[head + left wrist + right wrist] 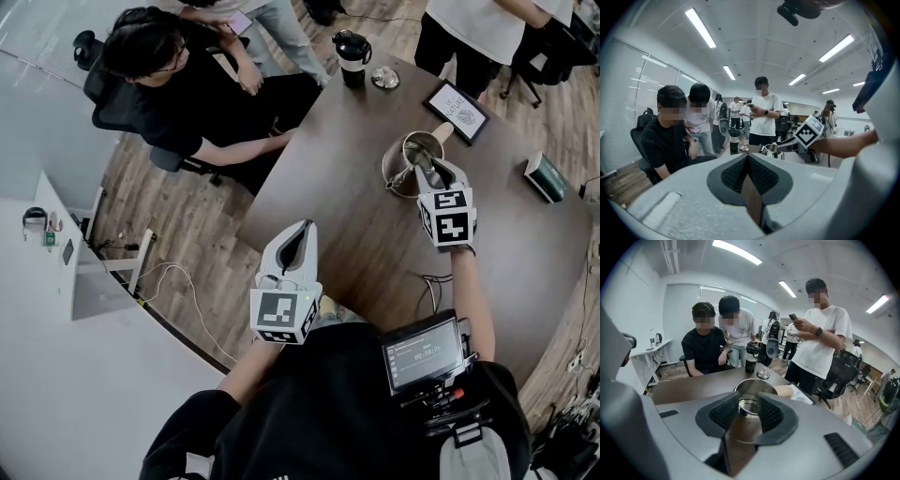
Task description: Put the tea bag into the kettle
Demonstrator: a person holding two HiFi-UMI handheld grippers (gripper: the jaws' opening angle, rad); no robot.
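Hovering over kettle (401,161) — right gripper (427,170), jaws apart.

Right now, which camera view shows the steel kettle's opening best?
The right gripper view: the steel kettle shows close, between the parted jaws of the right gripper, open mouth toward the camera. The head view shows it from above, partly covered by that gripper. The left gripper view shows it small and far.

Kettle (394,169): bare metal, polished, glossy, reflections inside. Table (356,225): dark brown wood-look top, smooth, matt. Right gripper (424,167) & left gripper (300,232): grey plastic shells, matt; pads (771,412) black, finely ribbed. Floor (187,225): wood planks, visible grain.
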